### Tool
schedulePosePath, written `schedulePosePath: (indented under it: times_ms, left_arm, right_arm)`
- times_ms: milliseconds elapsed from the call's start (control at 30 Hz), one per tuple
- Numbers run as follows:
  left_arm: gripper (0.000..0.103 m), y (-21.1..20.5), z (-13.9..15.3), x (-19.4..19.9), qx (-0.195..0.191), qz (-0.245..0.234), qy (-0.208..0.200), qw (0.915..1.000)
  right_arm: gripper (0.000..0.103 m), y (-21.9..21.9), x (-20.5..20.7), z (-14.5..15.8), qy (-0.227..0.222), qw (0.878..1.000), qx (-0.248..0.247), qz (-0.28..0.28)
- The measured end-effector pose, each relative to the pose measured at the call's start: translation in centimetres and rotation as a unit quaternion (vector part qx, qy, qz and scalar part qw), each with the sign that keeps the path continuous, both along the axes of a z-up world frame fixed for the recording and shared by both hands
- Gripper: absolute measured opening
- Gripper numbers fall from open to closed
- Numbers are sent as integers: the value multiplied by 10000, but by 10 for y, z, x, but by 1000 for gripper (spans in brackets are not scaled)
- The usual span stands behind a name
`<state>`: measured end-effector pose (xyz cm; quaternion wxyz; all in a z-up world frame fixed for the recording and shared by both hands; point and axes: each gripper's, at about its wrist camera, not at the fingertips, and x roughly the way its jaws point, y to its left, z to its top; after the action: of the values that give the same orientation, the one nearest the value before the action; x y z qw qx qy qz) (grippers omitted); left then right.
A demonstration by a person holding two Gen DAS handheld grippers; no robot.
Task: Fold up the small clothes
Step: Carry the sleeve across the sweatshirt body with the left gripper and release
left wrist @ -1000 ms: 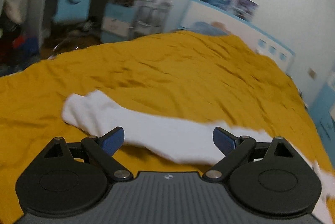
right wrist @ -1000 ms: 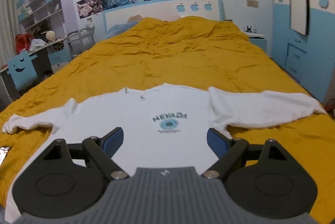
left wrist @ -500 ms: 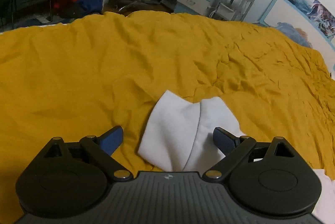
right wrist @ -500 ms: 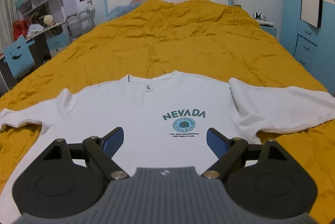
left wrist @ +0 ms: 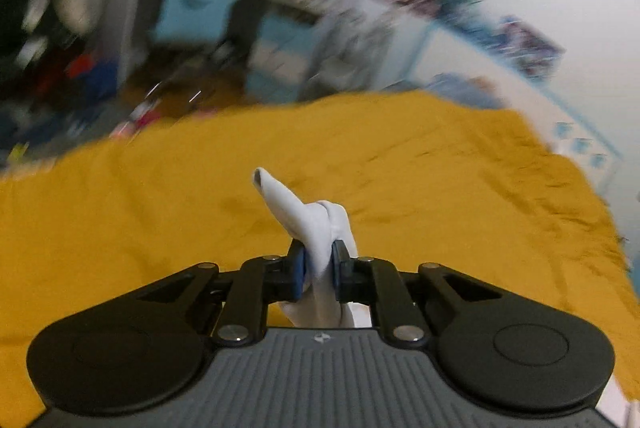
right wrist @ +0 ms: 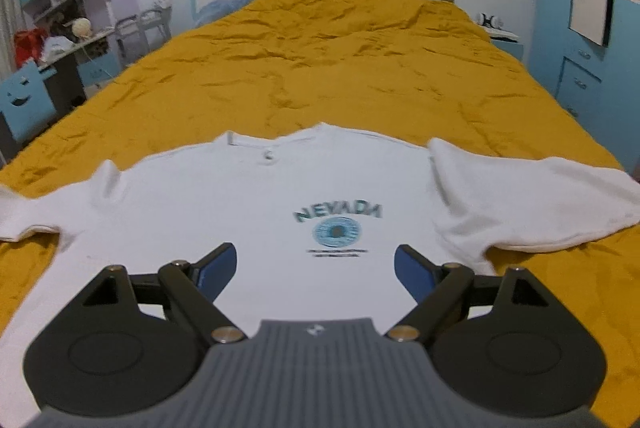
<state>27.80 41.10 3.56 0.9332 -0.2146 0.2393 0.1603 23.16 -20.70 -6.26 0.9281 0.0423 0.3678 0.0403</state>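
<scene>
2 tools are in view: the left tool [left wrist: 319, 270] is clamped on a bunched white sleeve [left wrist: 304, 216], raised over the yellow bed cover [left wrist: 120, 211]. The right tool [right wrist: 315, 268] has its fingers wide apart, hovering over the near hem of the white Nevada shirt [right wrist: 256, 203], which lies flat on the bed.

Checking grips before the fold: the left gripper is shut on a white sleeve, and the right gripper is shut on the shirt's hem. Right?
Not quite. The right gripper is open, above the shirt, gripping nothing, as the right wrist view shows. The left gripper is indeed shut on the sleeve.
</scene>
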Motion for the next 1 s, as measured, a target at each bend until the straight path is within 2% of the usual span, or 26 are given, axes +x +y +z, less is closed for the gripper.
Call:
schedulePosePath:
  times_ms: [100, 167, 300, 400, 467, 567, 700, 800, 867, 933, 1000]
  left_arm:
    - [14, -58, 56, 2, 253, -449, -320, 9982]
    - [14, -91, 83, 7, 239, -701, -457, 9962]
    - [14, -174, 130, 24, 92, -1438, -782, 9865]
    - [14, -231, 150, 42, 31, -1975, -958, 9756]
    - [14, -259, 150, 55, 5, -2249, -988, 9694]
    - [14, -299, 135, 75, -144, -2624, -877, 9609]
    - [14, -340, 97, 100, -527, -3067, -553, 9487]
    - [14, -358, 59, 119, -876, -3359, -243, 9375]
    - [14, -372, 32, 124, -849, -3508, 16, 9326]
    - [15, -395, -1, 131, -845, -3756, 392, 9221]
    - [20, -412, -35, 137, -892, -3886, 794, 9136]
  right_arm:
    - [78, -11, 3, 1, 83, 9999, 41, 108]
    - [78, -16, 2, 3, 84, 9998, 23, 159]
    - [78, -27, -2, 9, -11, 9995, 21, 299]
    - [78, -37, -4, 12, -92, 9995, 46, 310]
    - [78, -44, -5, 12, -125, 9995, 93, 288]
    - [78, -54, -5, 12, -156, 9995, 161, 234]
    - [78, -65, -4, 9, -182, 9996, 202, 116]
    - [77, -75, 1, 3, -119, 9998, 174, -56]
    - [77, -82, 6, -2, -74, 9997, 188, -155]
    - [77, -88, 13, -9, 3, 9995, 202, -247]
    - [75, -93, 18, -15, 89, 9992, 218, -318]
